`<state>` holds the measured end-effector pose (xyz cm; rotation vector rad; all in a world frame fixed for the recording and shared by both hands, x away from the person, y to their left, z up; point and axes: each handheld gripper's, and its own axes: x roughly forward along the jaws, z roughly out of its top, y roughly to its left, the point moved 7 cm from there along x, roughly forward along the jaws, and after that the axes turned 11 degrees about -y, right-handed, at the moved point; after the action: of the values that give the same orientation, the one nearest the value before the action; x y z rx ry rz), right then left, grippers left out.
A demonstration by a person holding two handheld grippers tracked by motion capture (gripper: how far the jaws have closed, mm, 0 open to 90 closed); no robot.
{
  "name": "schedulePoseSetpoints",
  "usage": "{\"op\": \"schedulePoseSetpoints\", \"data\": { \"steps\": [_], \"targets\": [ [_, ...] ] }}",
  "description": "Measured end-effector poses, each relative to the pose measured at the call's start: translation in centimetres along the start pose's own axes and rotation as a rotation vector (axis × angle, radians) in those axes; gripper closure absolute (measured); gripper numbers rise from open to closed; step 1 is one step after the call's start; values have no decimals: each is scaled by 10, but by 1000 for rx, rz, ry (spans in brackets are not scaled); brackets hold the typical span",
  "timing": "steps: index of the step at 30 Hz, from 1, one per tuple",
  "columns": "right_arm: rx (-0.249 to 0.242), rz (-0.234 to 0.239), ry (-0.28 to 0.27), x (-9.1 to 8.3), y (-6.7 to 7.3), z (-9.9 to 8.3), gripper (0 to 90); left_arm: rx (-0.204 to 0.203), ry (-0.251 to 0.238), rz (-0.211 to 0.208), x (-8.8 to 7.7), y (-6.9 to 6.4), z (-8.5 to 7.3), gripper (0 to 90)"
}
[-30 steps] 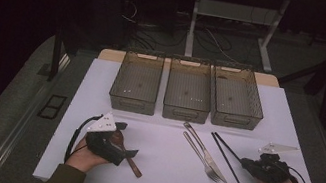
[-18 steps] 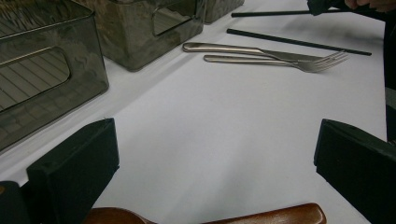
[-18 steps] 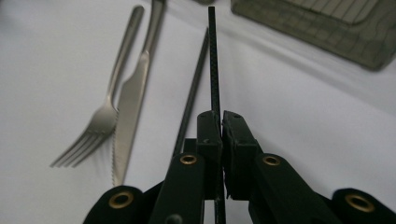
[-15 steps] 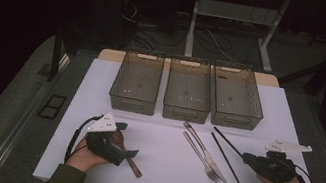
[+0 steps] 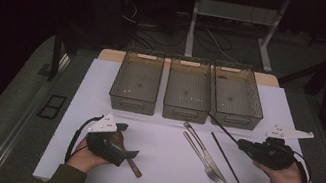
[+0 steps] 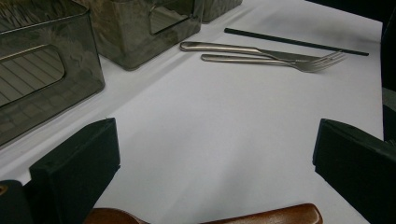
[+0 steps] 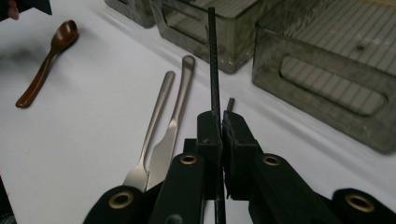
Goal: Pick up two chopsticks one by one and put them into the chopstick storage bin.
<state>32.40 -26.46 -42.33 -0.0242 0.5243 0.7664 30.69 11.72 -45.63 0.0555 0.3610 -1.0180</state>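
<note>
One black chopstick (image 5: pixel 222 128) is now rising off the white mat, pinched between the pressed-together jaws of the right gripper (image 7: pixel 220 122) and pointing toward the rightmost basket (image 5: pixel 245 111), whereas a second ago both chopsticks lay flat; its twin (image 5: pixel 231 168) is lying just in front of that basket beside the fork (image 5: pixel 201 155). That suggests sorting is beginning. The left gripper (image 6: pixel 212 158), farther from the basket, is sitting spread over the wooden spoon (image 6: pixel 205 217).

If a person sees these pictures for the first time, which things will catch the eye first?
Probably the right gripper, shut on a thin black chopstick lifted toward the three grey bins at the table's far side. Next, the fork and knife lying mid-table beside a second chopstick. The left gripper stands open over a wooden spoon.
</note>
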Motion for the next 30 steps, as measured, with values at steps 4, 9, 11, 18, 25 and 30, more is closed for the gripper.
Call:
{"op": "schedulePoseSetpoints", "data": {
  "steps": [4,9,11,18,25,30],
  "targets": [
    [-3,18,-6,7,2,7,850,-2,-6,3,1,-1,0,0],
    [-18,36,-8,23,4,20,850,2,-8,0,2,-2,1,0],
    [-22,40,-9,28,4,24,850,1,-8,-1,2,-2,1,0],
    [-34,55,-10,47,4,39,850,3,-8,0,2,-2,2,0],
    [-46,66,0,64,7,53,850,4,-7,0,2,-2,1,0],
    [-64,78,18,82,13,67,849,5,-5,3,2,-2,1,0]
  ]
}}
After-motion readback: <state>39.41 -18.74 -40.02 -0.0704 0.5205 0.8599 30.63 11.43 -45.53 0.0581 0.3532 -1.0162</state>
